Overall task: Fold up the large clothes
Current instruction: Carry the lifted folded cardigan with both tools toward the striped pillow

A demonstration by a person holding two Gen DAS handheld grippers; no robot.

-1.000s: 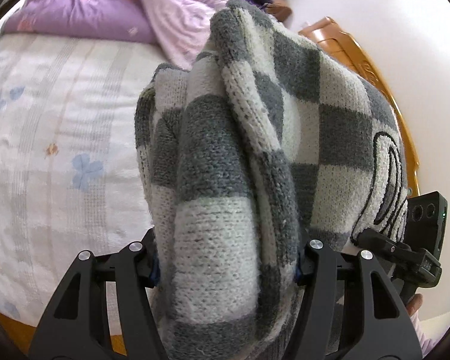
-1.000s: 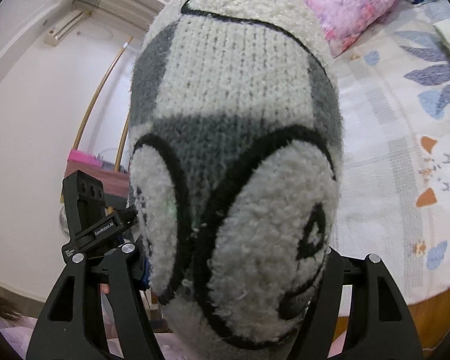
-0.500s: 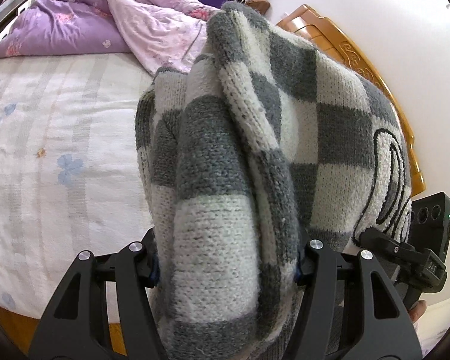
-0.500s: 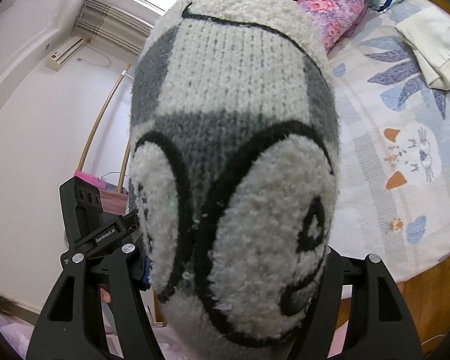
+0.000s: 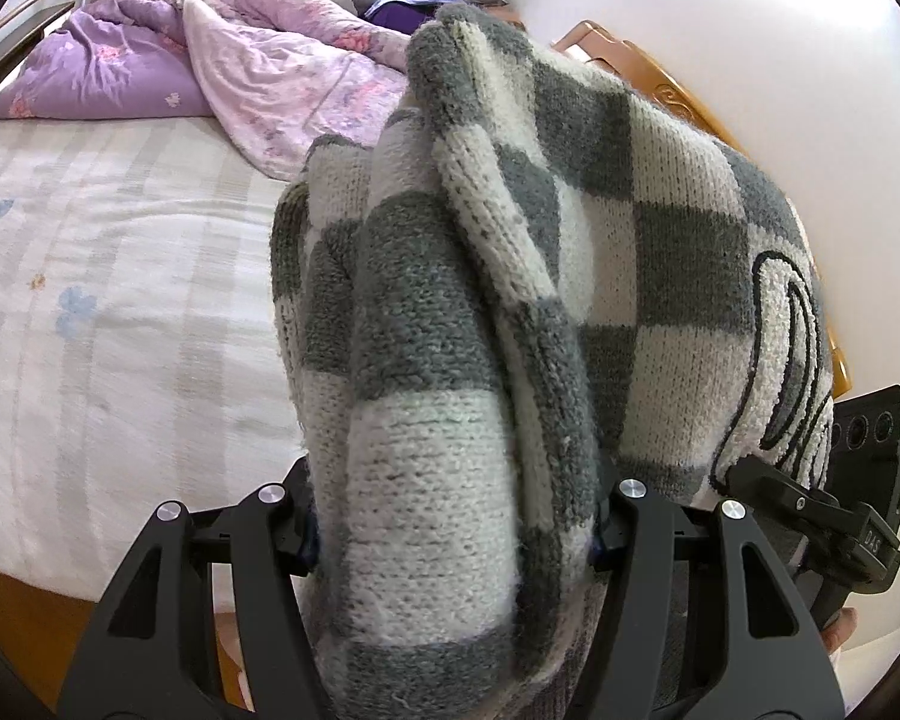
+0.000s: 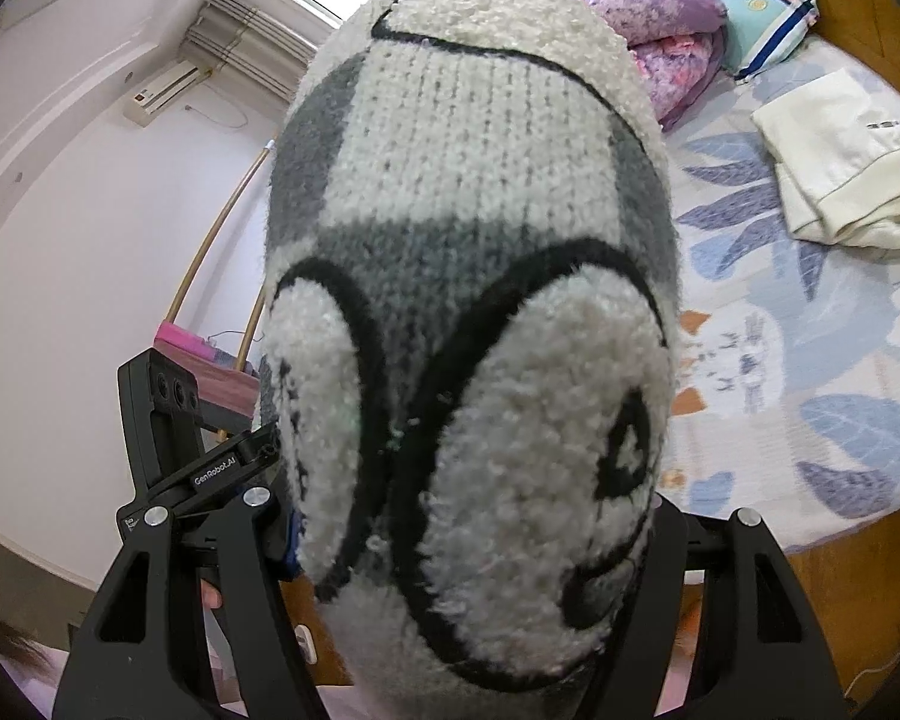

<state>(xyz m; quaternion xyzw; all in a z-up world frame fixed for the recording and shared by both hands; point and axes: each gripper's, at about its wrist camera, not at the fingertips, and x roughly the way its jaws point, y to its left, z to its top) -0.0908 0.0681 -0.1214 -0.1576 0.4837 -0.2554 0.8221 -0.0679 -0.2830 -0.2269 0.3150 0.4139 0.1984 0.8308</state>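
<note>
Left wrist view: we are carrying the sweater (image 5: 486, 324) farther over the bed (image 5: 102, 276) than a second ago, both hand-held grippers (image 5: 453, 534) (image 6: 471, 534) clamping its thick bundle; folding surface being approached.

Both grippers, left (image 5: 450, 540) and right (image 6: 474, 546), are matte black frames with silver screw heads, blue pad edges and white lettering.

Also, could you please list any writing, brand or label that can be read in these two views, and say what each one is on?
"GenRobot.AI": on the left gripper's black side mount, in the right wrist view.
"DAS": on the right gripper's black mount, in the left wrist view.
Folded white garment: a small dark mark, too small to read.
Checked sweater: black motifs only, no legible word.
</note>
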